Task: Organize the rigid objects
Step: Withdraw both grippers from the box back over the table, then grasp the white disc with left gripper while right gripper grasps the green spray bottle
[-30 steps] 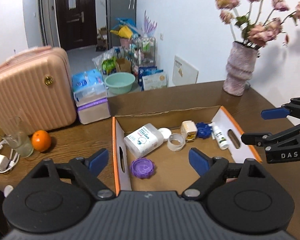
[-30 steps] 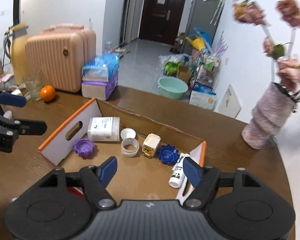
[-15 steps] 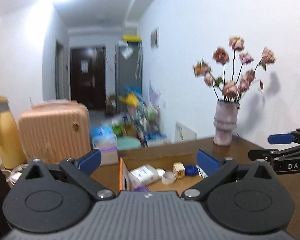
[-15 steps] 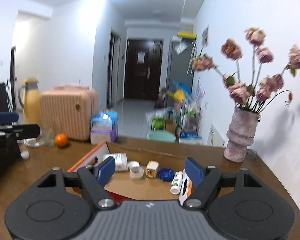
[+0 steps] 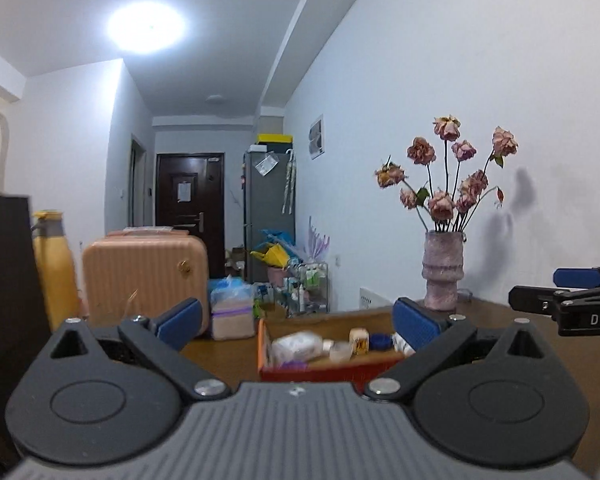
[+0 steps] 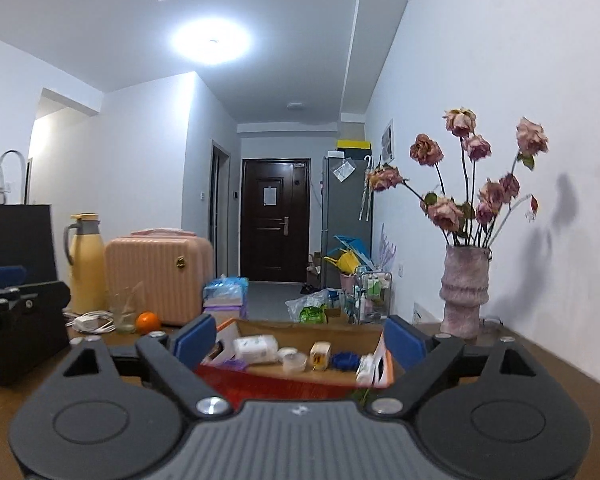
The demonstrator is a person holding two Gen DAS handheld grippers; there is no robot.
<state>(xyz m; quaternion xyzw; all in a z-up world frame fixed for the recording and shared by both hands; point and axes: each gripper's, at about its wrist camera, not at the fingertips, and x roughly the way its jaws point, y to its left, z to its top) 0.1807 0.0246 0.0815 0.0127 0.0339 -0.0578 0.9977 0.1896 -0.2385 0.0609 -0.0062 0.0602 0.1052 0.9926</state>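
Observation:
An open cardboard box [image 5: 332, 370] with orange edges lies on the brown table and shows in the right wrist view [image 6: 296, 384] too. In it lie a white bottle [image 6: 257, 349], a clear tape ring [image 6: 294, 361], a small yellow-white box [image 6: 320, 354], a blue cap [image 6: 346, 360], a purple cap [image 6: 234, 365] and a small white spray bottle [image 6: 365, 368]. My left gripper [image 5: 296, 322] is open and empty, low, short of the box. My right gripper [image 6: 300, 338] is open and empty too; it shows at the right edge of the left wrist view [image 5: 556, 296].
A vase of dried roses [image 6: 464, 292] stands at the table's back right. At the back left are a pink suitcase [image 6: 158, 280], a yellow thermos [image 6: 85, 262], a glass [image 6: 124, 308], an orange [image 6: 148, 321], a white charger cable [image 6: 88, 322] and a black bag [image 6: 18, 240].
Both grippers have dropped low and tilted up from looking down into the box to looking level across the table. Both stay open and empty. The box's contents have not moved.

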